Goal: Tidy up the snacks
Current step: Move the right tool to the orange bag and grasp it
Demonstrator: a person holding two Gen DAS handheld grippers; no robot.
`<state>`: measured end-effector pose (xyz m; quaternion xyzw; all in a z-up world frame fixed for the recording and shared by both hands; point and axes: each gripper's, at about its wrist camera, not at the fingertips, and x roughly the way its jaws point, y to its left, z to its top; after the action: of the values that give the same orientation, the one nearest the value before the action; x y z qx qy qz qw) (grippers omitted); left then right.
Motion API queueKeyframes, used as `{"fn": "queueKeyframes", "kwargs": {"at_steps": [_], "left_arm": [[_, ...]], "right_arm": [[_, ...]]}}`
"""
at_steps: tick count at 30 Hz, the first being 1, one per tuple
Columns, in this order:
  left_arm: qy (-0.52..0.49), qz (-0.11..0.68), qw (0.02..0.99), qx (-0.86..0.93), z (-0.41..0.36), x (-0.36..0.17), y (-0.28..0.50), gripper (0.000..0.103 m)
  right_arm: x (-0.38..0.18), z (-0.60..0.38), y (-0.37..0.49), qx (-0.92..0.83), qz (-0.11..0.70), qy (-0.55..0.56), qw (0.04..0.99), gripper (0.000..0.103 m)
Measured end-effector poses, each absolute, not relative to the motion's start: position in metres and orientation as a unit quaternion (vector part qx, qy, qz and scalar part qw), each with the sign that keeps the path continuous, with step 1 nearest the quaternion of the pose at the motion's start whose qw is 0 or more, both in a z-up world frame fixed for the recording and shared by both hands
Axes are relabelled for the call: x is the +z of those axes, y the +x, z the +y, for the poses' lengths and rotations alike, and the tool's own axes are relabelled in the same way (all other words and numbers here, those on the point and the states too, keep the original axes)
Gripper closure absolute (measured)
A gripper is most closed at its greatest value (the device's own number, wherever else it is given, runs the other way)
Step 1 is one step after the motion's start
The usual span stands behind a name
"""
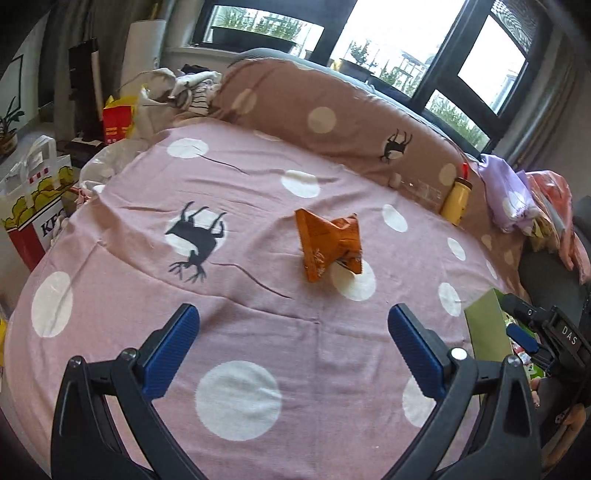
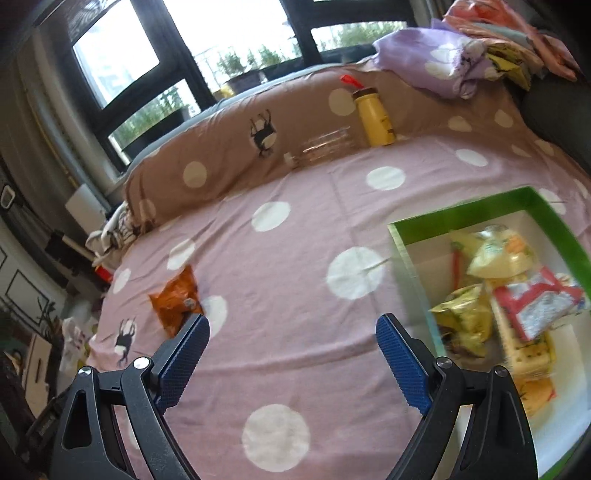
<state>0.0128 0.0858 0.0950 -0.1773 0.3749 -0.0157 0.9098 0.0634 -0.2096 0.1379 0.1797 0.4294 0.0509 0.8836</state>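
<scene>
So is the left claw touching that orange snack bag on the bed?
Apart. In the left wrist view, the open left claw sits short of the orange snack bag, with bare pink bedsheet between them.

- Wide bed (image 1: 258, 350) filling the view, pink sheet with white polka dots and black deer prints.
- Brown dotted duvet (image 1: 332, 122) bunched along the far edge.
- Dark-framed windows (image 1: 443, 55) behind, bright daylight pouring in, green plants outside.
- Grey curtain (image 1: 74, 29) hanging at the left.
- Framed line drawing (image 2: 27, 295) on a white wall.
</scene>
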Motion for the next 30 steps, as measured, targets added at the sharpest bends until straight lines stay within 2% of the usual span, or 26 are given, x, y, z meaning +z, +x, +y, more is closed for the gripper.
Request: {"fn": "queueKeyframes", "kwargs": {"at_steps": [5, 8, 15, 20, 23, 26, 30], "left_arm": [[-0.203, 0.381, 0.902, 0.013, 0.112, 0.092, 0.012, 0.001], [-0.209, 0.389, 0.897, 0.017, 0.120, 0.090, 0.012, 0.001], [-0.225, 0.402, 0.888, 0.016, 0.129, 0.086, 0.016, 0.001], [-0.215, 0.406, 0.888, 0.009, 0.123, 0.086, 0.017, 0.001], [-0.209, 0.408, 0.888, 0.009, 0.121, 0.086, 0.017, 0.001], [-0.206, 0.409, 0.889, 0.011, 0.119, 0.086, 0.017, 0.001], [-0.198, 0.410, 0.890, 0.007, 0.113, 0.086, 0.015, 0.001]], "right_arm": [[0.118, -0.153, 0.116, 0.124, 0.474, 0.233, 0.840, 0.011], [0.106, -0.117, 0.146, 0.143, 0.493, 0.219, 0.830, 0.011], [0.079, -0.042, 0.185, 0.146, 0.515, 0.019, 0.844, 0.011], [0.055, -0.026, 0.195, 0.146, 0.530, -0.033, 0.835, 0.011], [0.049, -0.032, 0.192, 0.149, 0.530, -0.014, 0.835, 0.027], [0.053, -0.043, 0.186, 0.146, 0.527, 0.010, 0.837, 0.038], [0.071, -0.065, 0.165, 0.137, 0.525, 0.047, 0.839, 0.040]]}}
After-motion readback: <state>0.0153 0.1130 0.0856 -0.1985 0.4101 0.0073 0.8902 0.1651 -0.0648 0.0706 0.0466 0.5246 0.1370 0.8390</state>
